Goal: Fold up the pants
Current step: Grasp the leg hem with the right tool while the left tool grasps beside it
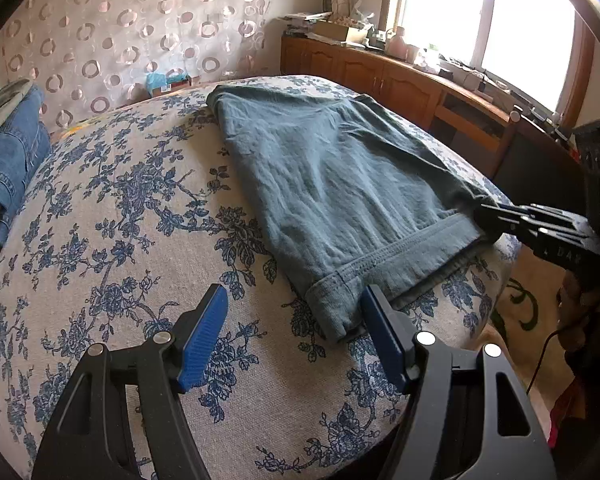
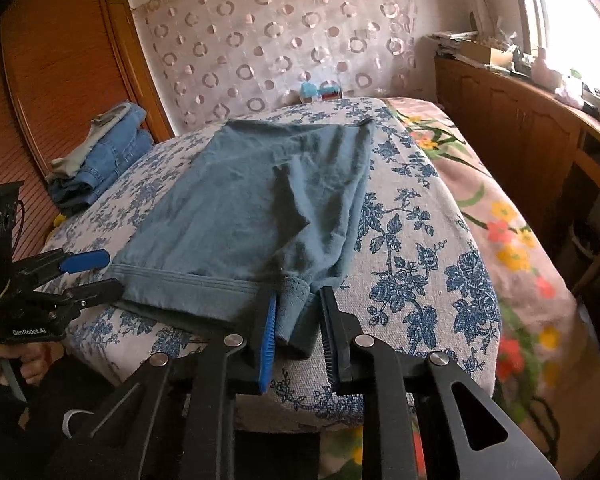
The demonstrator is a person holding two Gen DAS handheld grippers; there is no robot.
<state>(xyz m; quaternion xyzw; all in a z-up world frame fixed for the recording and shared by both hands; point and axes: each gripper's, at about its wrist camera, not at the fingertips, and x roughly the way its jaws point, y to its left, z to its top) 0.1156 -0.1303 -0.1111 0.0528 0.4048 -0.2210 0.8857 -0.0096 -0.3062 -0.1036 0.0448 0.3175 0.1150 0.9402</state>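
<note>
teal pants (image 1: 332,184), already doubled lengthwise on the floral bedspread (image 1: 100,216), reach their hem corners to both tongs: left gripper (image 1: 294,334) gaping, empty; right gripper (image 2: 298,334) straddling the cuff, unclosed. next, i judge: pinch both, fold toward waistband.

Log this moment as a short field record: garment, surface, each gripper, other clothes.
garment: teal pants, lying flat, hem end nearest the grippers
surface: floral bedspread
left gripper: open, at the near hem corner, nothing clamped
right gripper: open, jaws either side of the other hem corner
other clothes: folded jeans stack at the far side of the bed
</note>
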